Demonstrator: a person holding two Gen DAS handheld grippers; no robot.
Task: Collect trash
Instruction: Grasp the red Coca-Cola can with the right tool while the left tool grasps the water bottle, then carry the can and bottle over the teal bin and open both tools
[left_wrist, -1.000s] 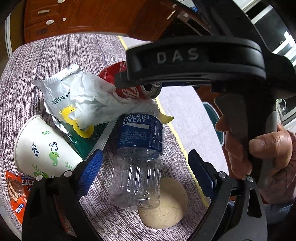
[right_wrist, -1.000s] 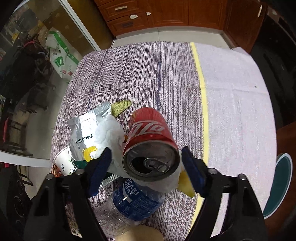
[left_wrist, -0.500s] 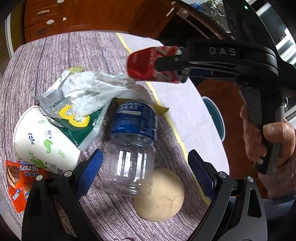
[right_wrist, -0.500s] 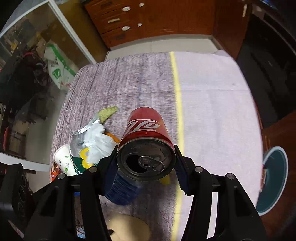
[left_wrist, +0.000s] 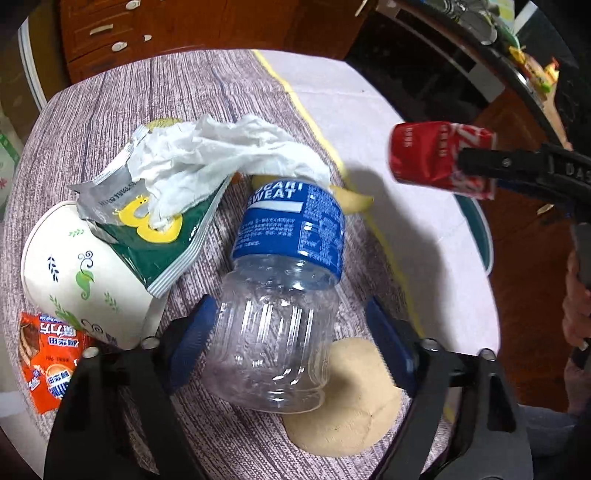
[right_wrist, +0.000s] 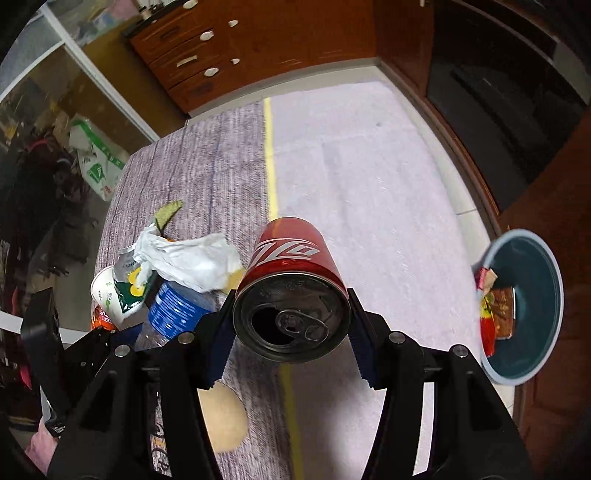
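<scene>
The right gripper (right_wrist: 291, 325) is clamped on a red soda can (right_wrist: 291, 295), its blue pads pressed against both sides of the can, whose opened top and pull tab face the camera; the can is held in the air above the table (right_wrist: 369, 184). To the right of this gripper, beyond the table's edge, stands a teal bin (right_wrist: 535, 295) with a few wrappers inside. To the lower left of the can lies the pile of remaining trash. The left gripper (left_wrist: 291, 343) hangs over that pile with its jaws closing around the clear base of a Pocari Sweat bottle (left_wrist: 284, 295), which lies on its side between the blue pads; the left pad is at the bottle's wall and the right pad stands clear of it. Beyond the bottle's far end sits crumpled white tissue (left_wrist: 221, 155), draped over a green and silver snack bag (left_wrist: 162, 236). To the left of the gripper lies a tipped paper cup (left_wrist: 74, 273) with a leaf print, and an orange wrapper (left_wrist: 48, 365) at its near side. Just under the right finger rests a round tan bun (left_wrist: 354, 413). A yellow peel (left_wrist: 351, 199) shows past the bottle.
</scene>
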